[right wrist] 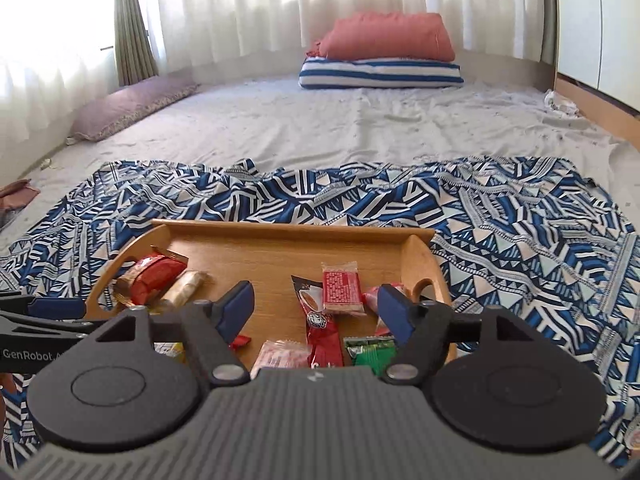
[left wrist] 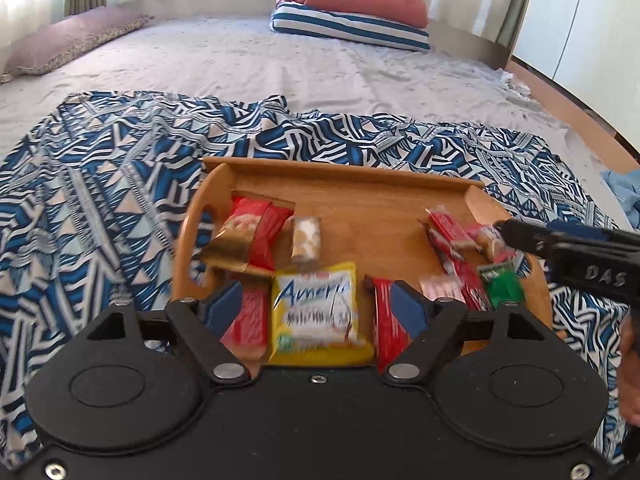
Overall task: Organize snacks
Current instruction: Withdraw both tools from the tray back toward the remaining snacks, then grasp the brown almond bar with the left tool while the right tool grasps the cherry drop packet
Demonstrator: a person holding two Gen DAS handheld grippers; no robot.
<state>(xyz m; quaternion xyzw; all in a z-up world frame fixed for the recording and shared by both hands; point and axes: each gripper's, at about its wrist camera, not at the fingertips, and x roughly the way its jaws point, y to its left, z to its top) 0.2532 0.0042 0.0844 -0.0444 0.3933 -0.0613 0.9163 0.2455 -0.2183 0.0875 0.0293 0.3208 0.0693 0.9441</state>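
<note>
A wooden tray [left wrist: 360, 204] lies on a blue patterned cloth [left wrist: 100, 184] and holds several wrapped snacks. My left gripper [left wrist: 318, 300] is open over the tray's near edge, with a yellow packet [left wrist: 316, 312] between its fingers, not held. A red-gold packet [left wrist: 248, 232] and a small beige packet [left wrist: 306, 238] lie at the tray's left. My right gripper [right wrist: 316, 304] is open above the tray's [right wrist: 280, 248] right part, over a red packet [right wrist: 340, 286], a long red sachet [right wrist: 320, 332] and a green packet [right wrist: 372, 352]. It also shows in the left wrist view [left wrist: 508, 232].
The cloth [right wrist: 520, 220] is spread on a grey bed sheet [right wrist: 320, 120]. A purple pillow [right wrist: 128, 108] lies at the far left. A striped pillow [right wrist: 380, 72] with a folded pink blanket [right wrist: 388, 36] lies at the back. Curtains and a wooden bed edge [right wrist: 600, 108] border the bed.
</note>
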